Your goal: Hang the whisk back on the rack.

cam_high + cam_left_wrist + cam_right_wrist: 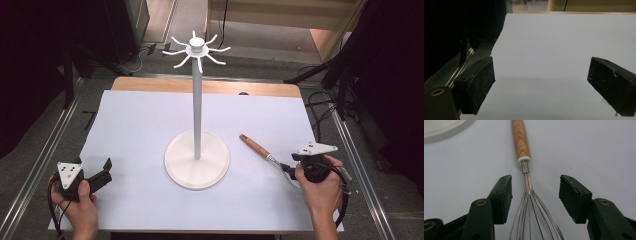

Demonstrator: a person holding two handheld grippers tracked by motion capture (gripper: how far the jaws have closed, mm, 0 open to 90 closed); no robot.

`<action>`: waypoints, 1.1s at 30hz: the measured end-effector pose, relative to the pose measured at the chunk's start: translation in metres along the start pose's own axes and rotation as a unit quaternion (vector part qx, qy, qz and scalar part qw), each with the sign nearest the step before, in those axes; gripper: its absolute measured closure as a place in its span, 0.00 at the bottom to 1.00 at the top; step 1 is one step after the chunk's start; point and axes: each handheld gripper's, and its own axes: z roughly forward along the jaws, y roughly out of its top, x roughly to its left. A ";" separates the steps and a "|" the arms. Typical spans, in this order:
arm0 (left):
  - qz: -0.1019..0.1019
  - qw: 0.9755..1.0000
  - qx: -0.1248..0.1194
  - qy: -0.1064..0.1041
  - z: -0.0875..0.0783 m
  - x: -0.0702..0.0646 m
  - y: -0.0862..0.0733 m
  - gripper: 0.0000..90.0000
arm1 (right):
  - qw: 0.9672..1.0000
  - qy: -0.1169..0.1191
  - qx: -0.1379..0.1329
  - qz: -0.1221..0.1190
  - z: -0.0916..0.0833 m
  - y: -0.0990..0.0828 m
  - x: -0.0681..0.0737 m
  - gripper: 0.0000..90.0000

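A whisk with a wooden handle lies on the white table cover, right of a white hook stand. My right gripper sits at the whisk's wire end. In the right gripper view the wooden handle points away and the steel wires run between the black jaws. My right gripper is open, with a gap showing on each side of the wires. My left gripper rests at the near left, open with nothing between its jaws.
The stand's tall pole rises from a round base in the table's middle and carries curved hooks at the top. The base's rim shows at the upper left of the right gripper view. Dark floor and metal rails flank the table.
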 end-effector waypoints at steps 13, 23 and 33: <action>-0.004 1.000 0.002 -0.002 0.000 0.001 0.000 0.09 | 0.995 0.012 0.083 -0.044 0.019 0.035 0.006 0.53; -0.002 1.000 0.002 -0.002 0.000 0.001 0.000 0.09 | 0.990 0.035 0.127 -0.047 0.034 0.052 0.010 0.60; -0.003 1.000 0.002 0.000 0.000 0.001 0.000 0.09 | 0.983 0.039 0.169 -0.063 0.048 0.068 0.016 0.63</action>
